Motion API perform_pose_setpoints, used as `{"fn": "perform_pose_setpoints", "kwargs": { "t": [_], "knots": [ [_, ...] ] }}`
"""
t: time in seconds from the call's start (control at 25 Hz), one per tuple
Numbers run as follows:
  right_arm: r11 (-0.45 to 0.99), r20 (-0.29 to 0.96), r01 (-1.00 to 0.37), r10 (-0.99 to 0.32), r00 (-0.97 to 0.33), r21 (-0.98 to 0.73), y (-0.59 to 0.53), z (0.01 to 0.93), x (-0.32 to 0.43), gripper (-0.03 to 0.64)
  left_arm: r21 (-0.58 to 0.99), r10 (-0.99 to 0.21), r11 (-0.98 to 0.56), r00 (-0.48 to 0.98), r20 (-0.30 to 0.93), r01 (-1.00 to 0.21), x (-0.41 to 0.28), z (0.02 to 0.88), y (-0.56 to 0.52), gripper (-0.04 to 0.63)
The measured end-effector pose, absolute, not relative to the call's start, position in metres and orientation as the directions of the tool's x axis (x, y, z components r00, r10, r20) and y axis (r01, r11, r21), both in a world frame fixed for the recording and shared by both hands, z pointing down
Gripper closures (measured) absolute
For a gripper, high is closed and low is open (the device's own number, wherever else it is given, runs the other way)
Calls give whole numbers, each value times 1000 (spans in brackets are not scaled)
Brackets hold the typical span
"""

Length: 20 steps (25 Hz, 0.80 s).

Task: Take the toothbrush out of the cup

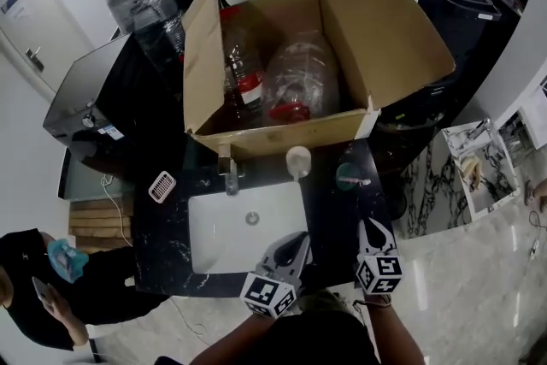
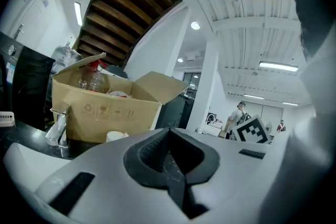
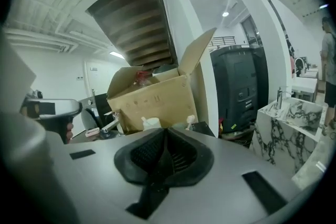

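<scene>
the right gripper (image 3: pixel 167 136) hangs before a dark counter (image 3: pixel 102 136), its ribbed black fingers (image 3: pixel 144 152) pressed together with nothing between them. an open cardboard box (image 3: pixel 157 99) stands along the counter's far edge, one flap raised, a red-capped bottle (image 3: pixel 140 77) showing inside. a white bottle (image 3: pixel 151 123) and a tap (image 3: pixel 113 124) stand just in front of the box. at the left, a hand (image 3: pixel 67 131) holds the left gripper (image 3: pixel 68 107). a black appliance (image 3: pixel 239 86) stands beyond the counter's right end.

A white sink (image 1: pixel 248 235) sits in a black counter (image 1: pixel 161 228), open cardboard box (image 1: pixel 400 37) behind.
</scene>
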State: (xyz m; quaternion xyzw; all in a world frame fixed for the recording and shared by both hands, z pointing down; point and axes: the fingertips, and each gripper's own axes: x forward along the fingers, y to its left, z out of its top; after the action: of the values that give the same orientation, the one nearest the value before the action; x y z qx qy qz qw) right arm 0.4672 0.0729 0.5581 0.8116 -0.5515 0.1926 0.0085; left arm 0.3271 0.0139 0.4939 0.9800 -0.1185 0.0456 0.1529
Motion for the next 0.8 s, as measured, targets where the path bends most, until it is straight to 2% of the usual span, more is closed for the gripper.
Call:
{"fn": "perform_pose_setpoints", "kwargs": {
  "t": [0.32, 0.8],
  "knots": [
    [-371, 382, -904, -883, 272, -213, 31, 620, 525, 506, 294, -260, -906, 949, 179, -304, 366, 513, -8, 571],
    [-387, 340, -902, -889, 308, -194, -11, 640, 564, 528, 305, -341, -865, 913, 222, -398, 372, 529, -32, 571]
  ]
}}
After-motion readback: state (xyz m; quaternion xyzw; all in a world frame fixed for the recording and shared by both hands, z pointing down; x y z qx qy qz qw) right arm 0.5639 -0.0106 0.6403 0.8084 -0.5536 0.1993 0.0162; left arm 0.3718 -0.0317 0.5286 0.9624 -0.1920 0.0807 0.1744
